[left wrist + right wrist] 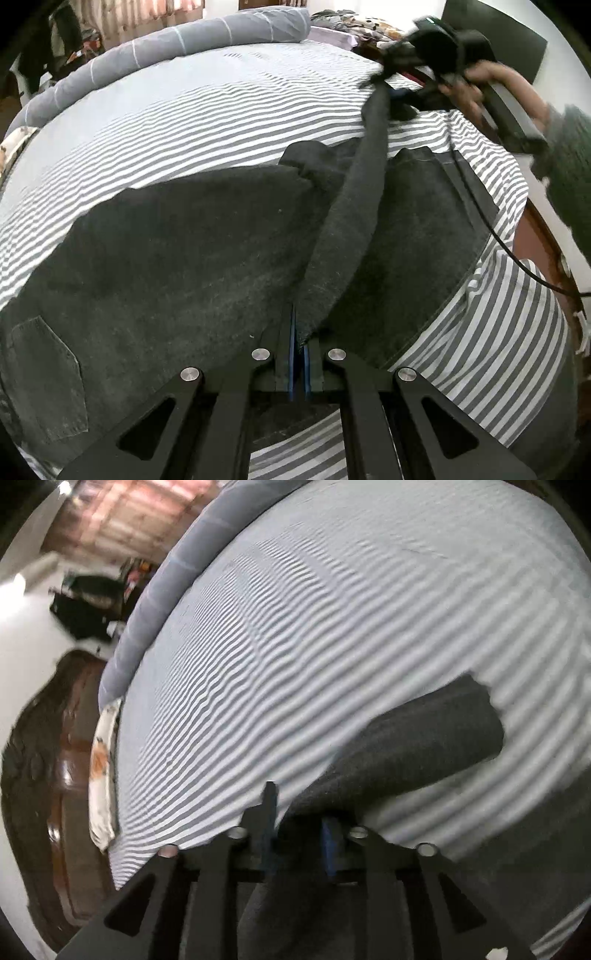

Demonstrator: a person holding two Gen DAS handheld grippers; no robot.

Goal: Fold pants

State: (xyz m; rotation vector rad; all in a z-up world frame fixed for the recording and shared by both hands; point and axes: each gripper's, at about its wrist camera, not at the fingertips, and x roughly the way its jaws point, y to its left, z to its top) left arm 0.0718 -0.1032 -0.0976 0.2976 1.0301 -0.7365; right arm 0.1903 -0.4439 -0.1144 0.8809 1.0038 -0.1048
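Dark grey denim pants (177, 240) lie spread on the striped bed. My left gripper (300, 343) is shut on the hem end of one pant leg (347, 221), which stretches taut up and to the right. At its far end my right gripper (391, 74) holds that leg lifted over the bed; a hand grips its handle. In the right wrist view the right gripper (299, 827) has dark pants fabric (406, 738) bunched between its blue pads, the jaws partly apart around the cloth. The view is blurred.
The grey-and-white striped sheet (184, 122) covers the bed. A rolled grey duvet (155, 44) lies along the far edge. A black cable (495, 236) hangs from the right gripper. A brown wooden bed frame (55, 757) and white floor show at the left.
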